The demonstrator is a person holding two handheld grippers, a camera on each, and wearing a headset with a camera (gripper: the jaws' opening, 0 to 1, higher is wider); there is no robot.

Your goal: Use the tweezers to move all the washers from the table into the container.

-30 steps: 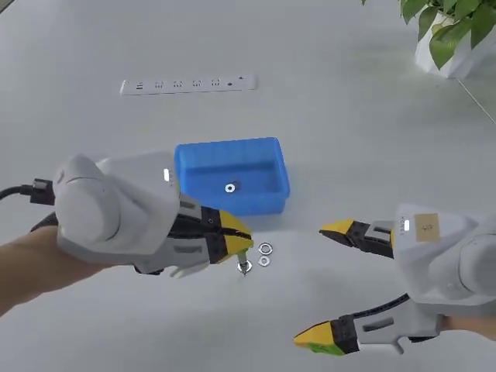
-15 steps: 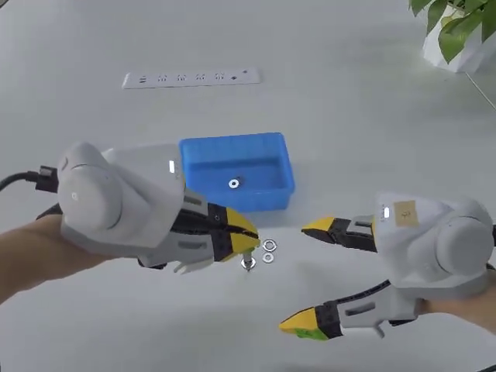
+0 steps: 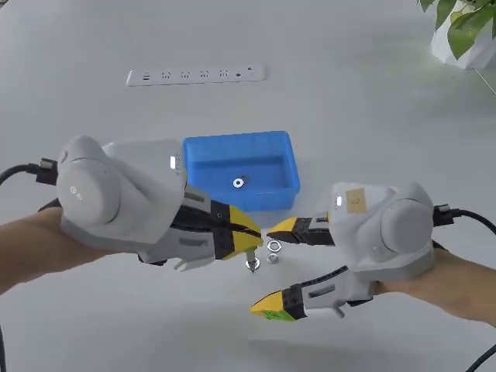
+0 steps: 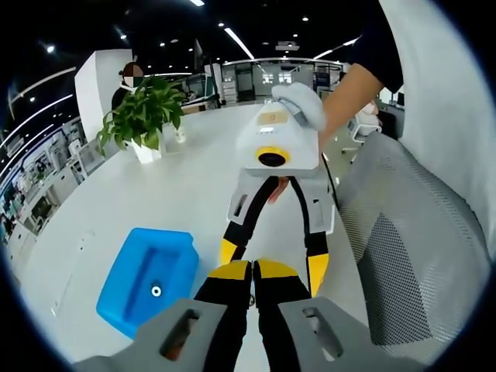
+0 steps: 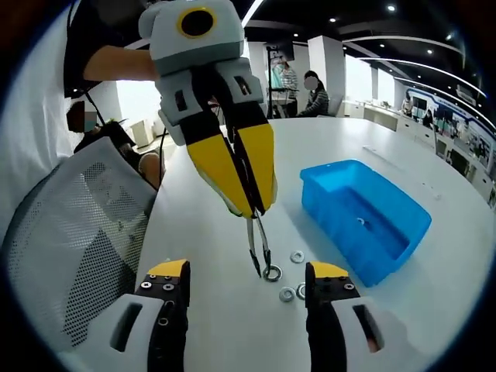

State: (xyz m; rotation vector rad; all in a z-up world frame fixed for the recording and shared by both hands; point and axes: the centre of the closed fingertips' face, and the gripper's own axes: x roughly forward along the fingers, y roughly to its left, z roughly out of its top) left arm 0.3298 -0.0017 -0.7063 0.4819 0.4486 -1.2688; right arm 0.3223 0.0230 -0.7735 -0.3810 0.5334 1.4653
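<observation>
Blue container (image 3: 236, 138): one washer (image 3: 239, 183) inside. Loose washers (image 3: 273, 249) on counter (image 3: 372, 93) at its 6 o'clock. Left gripper (image 3: 251, 235) fingers clamped on tweezers (image 3: 250, 260); right gripper (image 3: 261, 269) fingers apart.

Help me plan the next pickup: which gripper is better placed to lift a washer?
Left. The left gripper is shut on the tweezers, their tips at a washer on the table; the right gripper is open and empty.
</observation>
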